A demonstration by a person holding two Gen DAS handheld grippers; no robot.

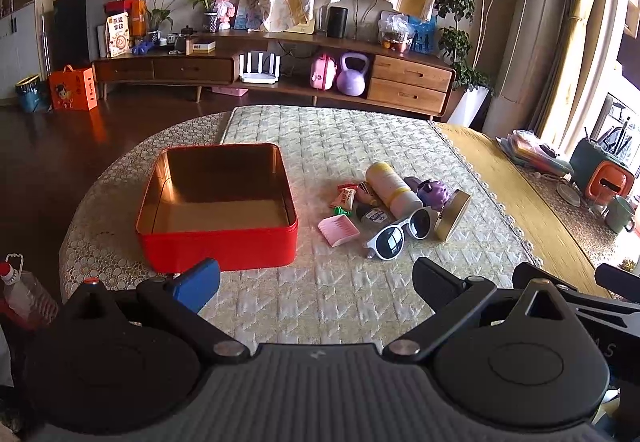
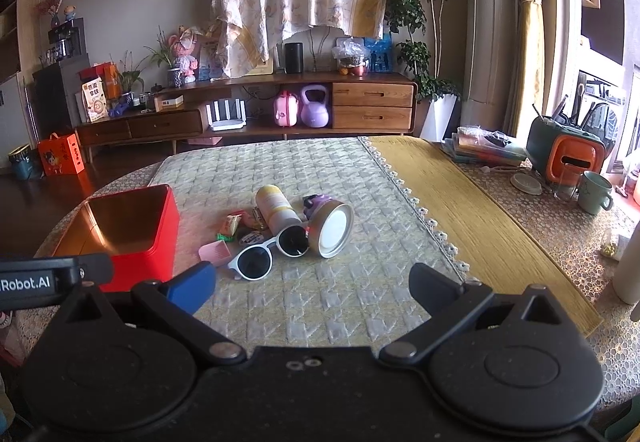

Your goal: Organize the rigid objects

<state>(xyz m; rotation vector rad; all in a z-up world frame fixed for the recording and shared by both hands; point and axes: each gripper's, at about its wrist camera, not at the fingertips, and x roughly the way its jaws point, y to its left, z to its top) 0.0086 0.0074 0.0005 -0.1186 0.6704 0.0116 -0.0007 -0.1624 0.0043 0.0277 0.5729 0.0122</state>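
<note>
An empty red tin box (image 1: 218,246) (image 2: 138,238) with a gold inside stands on the quilted table mat. To its right lies a cluster: white sunglasses (image 1: 400,234) (image 2: 268,252), a cream and yellow bottle (image 1: 390,182) (image 2: 276,208), a round gold tin (image 1: 454,216) (image 2: 332,228) on its side, a purple toy (image 1: 434,192) (image 2: 316,199), a pink comb (image 1: 340,229) (image 2: 216,253) and small snack packets (image 1: 347,198) (image 2: 234,224). My left gripper (image 1: 316,274) is open, near the table's front edge, holding nothing. My right gripper (image 2: 312,278) is open too, just short of the sunglasses.
A yellow runner (image 2: 472,218) lies right of the mat. Further right stand a green mug (image 2: 594,192), an orange and green holder (image 2: 566,158) and stacked books (image 2: 488,150). A plastic bottle (image 1: 22,292) stands at the left edge. A wooden sideboard (image 2: 280,106) backs the room.
</note>
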